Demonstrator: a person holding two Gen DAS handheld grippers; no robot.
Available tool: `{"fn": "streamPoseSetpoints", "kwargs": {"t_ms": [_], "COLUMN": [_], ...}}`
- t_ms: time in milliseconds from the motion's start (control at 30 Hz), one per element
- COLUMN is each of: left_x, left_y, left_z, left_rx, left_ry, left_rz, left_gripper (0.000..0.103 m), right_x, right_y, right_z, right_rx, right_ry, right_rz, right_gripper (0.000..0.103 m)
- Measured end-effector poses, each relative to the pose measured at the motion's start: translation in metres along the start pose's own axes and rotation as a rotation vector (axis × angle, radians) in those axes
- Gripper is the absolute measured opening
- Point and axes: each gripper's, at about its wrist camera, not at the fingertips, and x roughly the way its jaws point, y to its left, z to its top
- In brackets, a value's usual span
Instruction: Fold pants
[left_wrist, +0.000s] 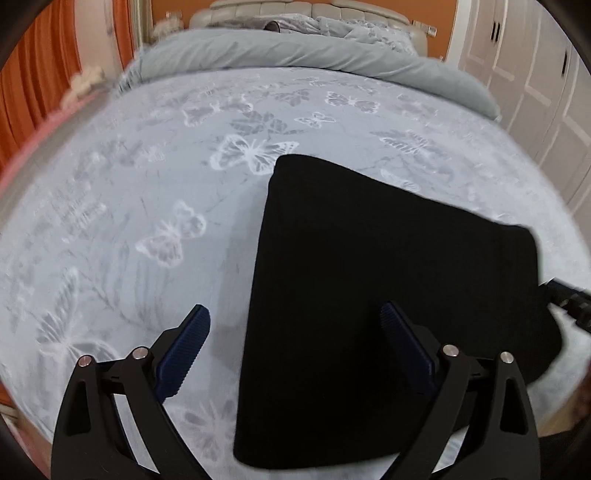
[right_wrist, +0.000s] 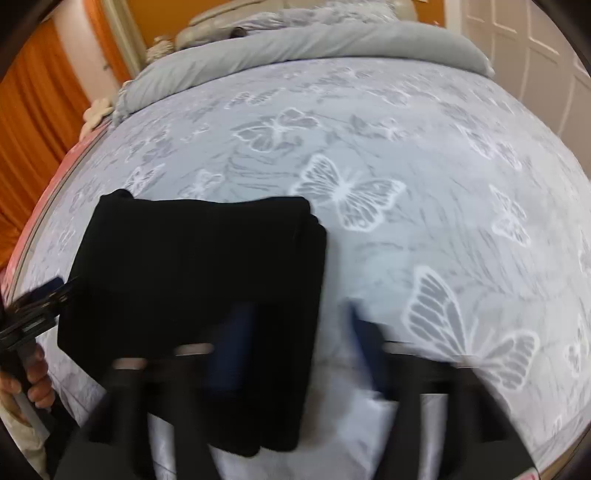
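On the near part of the butterfly-print bedspread (left_wrist: 147, 184) the black pants (left_wrist: 369, 295) lie flat as a compact, squared stack, so the folding looks essentially finished, with at most a final smoothing or tidying of edges left. The left gripper (left_wrist: 295, 339) hangs above the stack's left edge with its blue pads spread wide and nothing clamped, and the right gripper (right_wrist: 295, 343), blurred, is likewise splayed over the stack's right edge, empty. Only the right wrist view shows the layered fold edges on the stack's right side and a hand (right_wrist: 35, 373) at the far left holding the other tool.
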Motion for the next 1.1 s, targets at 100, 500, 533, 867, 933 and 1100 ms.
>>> {"fn": "streamPoseSetpoints", "kwargs": {"t_ms": [100, 500, 533, 867, 933, 1100], "left_x": [-0.002, 0.028, 0.026, 0.000, 0.009, 0.040], "left_y": [0.028, 0.037, 0.038, 0.036, 0.036, 0.045], "left_z": [-0.007, -0.029, -0.027, -0.015, -0.016, -0.022], "left_rx": [-0.086, -0.095, -0.099, -0.114, -0.124, -0.204], "left_ry": [0.056, 0.215, 0.214, 0.155, 0.179, 0.255], "left_rz": [-0.147, -0.382, -0.380, -0.386, -0.377, -0.421], "left_gripper": [0.098, 0.056, 0.049, 0.031, 0.033, 0.065], "right_x": [0.003, 0.033, 0.029, 0.012, 0.022, 0.042], "right_y": [-0.009, -0.002, 0.000, 0.014, 0.010, -0.001], "right_z": [-0.007, -0.018, -0.017, -0.009, -0.014, -0.017], "right_rx": [0.048, 0.131, 0.124, 0.092, 0.127, 0.208], "right_ry": [0.055, 0.153, 0.143, 0.110, 0.133, 0.184], "right_rz": [0.123, 0.308, 0.317, 0.295, 0.297, 0.376], "right_gripper": [0.087, 0.046, 0.041, 0.038, 0.042, 0.060]}}
